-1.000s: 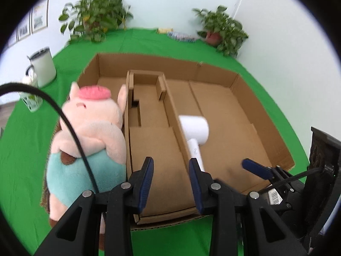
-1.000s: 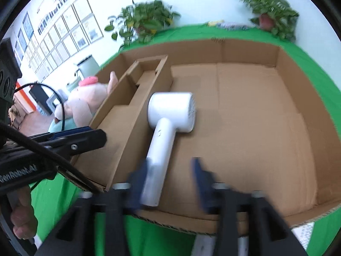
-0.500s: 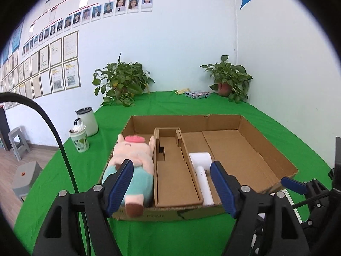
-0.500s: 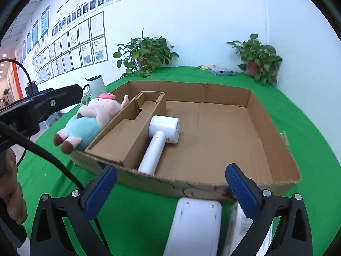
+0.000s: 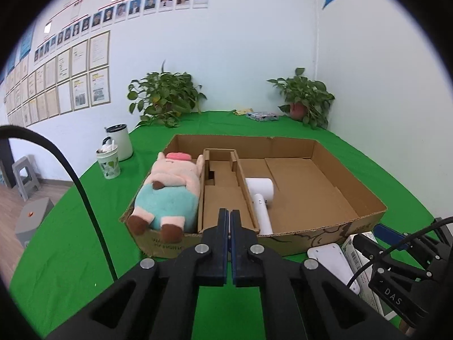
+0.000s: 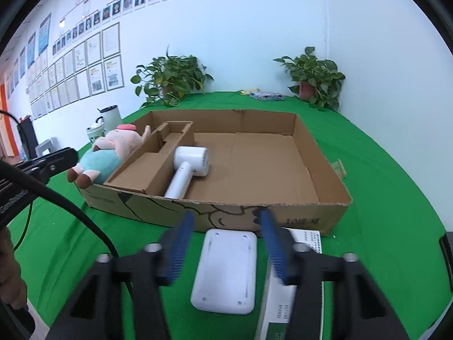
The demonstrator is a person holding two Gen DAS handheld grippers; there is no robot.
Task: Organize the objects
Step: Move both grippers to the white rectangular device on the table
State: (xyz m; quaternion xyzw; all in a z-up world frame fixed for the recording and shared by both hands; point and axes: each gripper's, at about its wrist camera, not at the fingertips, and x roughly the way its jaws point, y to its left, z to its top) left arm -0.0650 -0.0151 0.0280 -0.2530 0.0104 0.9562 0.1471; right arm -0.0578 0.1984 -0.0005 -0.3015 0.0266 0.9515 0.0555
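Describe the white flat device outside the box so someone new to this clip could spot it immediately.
Start at the big cardboard box on the green tablecloth and look just in front of its near wall. The white device lies flat there, between the fingers of the open right tool. Unlike the printed carton to its right, it is plain white, with rounded corners and small screws.

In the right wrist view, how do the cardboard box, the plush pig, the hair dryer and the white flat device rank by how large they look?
1. cardboard box
2. white flat device, though it lies nearest the camera, so its true size is unsure
3. plush pig and hair dryer look about alike; I would not rank them.
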